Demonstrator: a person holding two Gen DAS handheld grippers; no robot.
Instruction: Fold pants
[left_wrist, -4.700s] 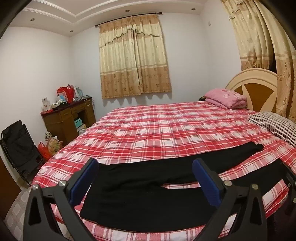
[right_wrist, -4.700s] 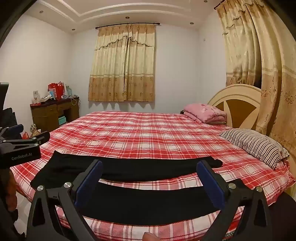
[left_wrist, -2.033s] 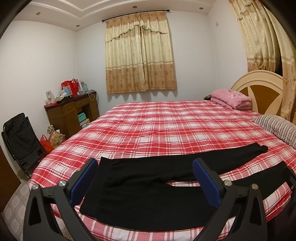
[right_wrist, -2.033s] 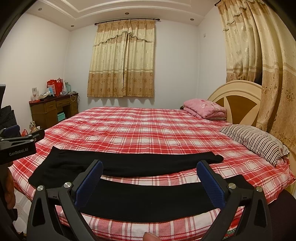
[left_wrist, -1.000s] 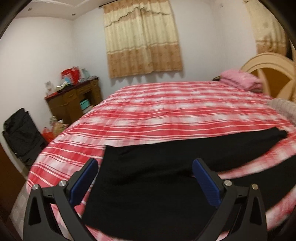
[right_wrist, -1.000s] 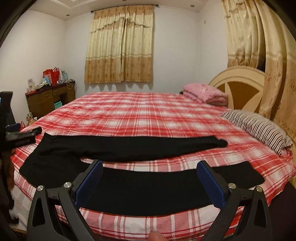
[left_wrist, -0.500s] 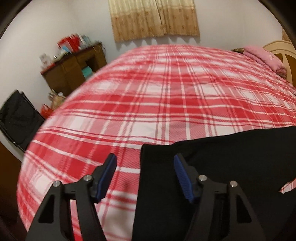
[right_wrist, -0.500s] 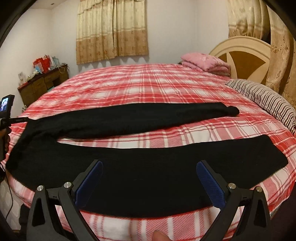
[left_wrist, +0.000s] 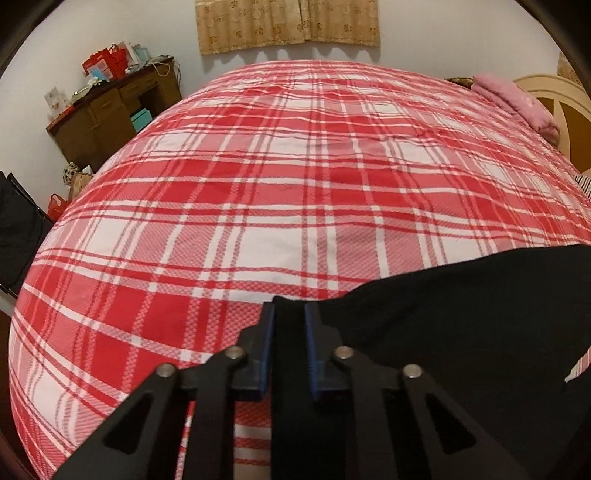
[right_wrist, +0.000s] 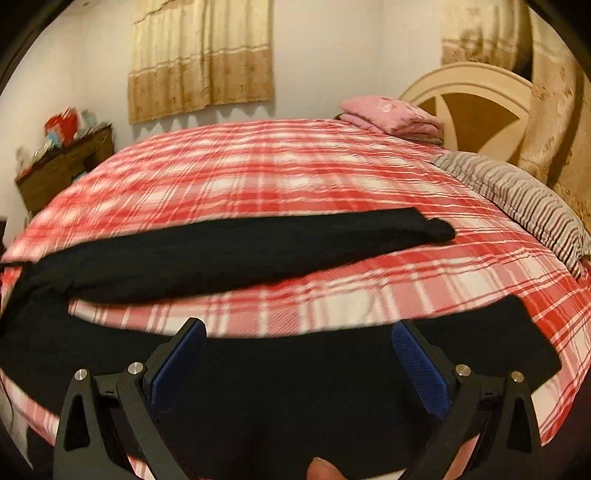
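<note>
Black pants (right_wrist: 240, 251) lie spread on the red plaid bed (right_wrist: 295, 177), waist at the left, the two legs reaching right. In the left wrist view my left gripper (left_wrist: 289, 314) is at the far corner of the waist. Its jaws are closing, and the blue pads pinch the black pants (left_wrist: 443, 314) fabric that fills the narrow gap between them. My right gripper (right_wrist: 299, 326) hangs wide open just above the near leg (right_wrist: 295, 369), about halfway along it, with nothing pressed between its pads.
A striped pillow (right_wrist: 517, 192), a folded pink blanket (right_wrist: 391, 118) and a cream headboard (right_wrist: 469, 107) are at the bed's right end. A cluttered brown desk (left_wrist: 110, 99) and a black folding chair (left_wrist: 18, 229) stand off the left side. A fingertip (right_wrist: 321, 469) shows below.
My left gripper dropped to the far waist corner and its jaws went from wide open to closed on the fabric. The right gripper sank closer over the near leg and stayed open.
</note>
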